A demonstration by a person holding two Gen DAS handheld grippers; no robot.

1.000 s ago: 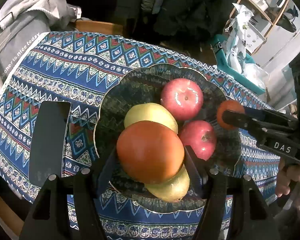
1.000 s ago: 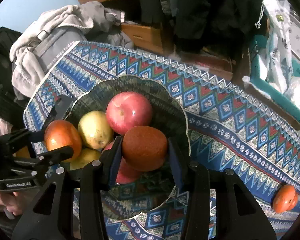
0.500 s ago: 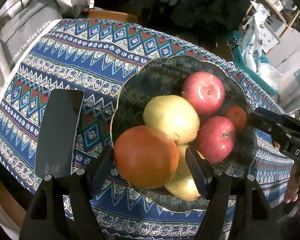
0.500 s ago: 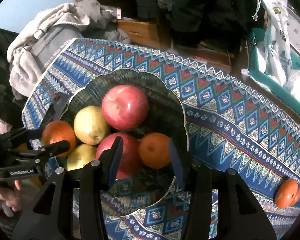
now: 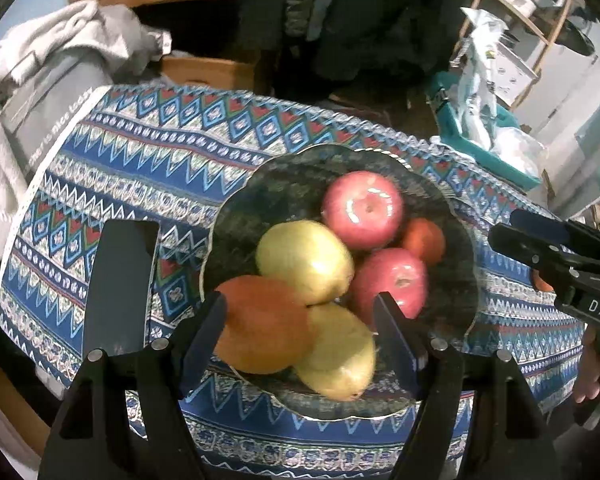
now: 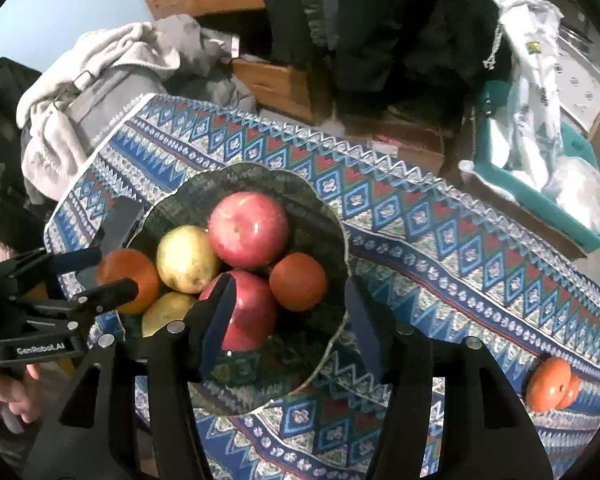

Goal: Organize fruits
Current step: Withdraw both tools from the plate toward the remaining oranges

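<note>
Left claw (image 5: 300, 320): your fingers stand apart, the large orange fruit (image 5: 262, 326) loose between them, resting in the bowl (image 5: 260, 196).
Right claw (image 6: 286, 308): yours gapes, holding nothing, above the bowl's near rim.
Stray orange (image 6: 548, 384): on the counter (image 6: 440, 256), well apart.

Dim indoor light with dark, fisheye-bent corners; white glare spots sit on the upper red apple (image 5: 362, 209), and the lower yellow pear (image 5: 338, 356) is smeared by motion blur

patterned tablecloth (image 5: 148, 148), grey-white clothes pile (image 6: 100, 76), teal bin (image 6: 540, 196), dark phone (image 5: 118, 288)
</note>
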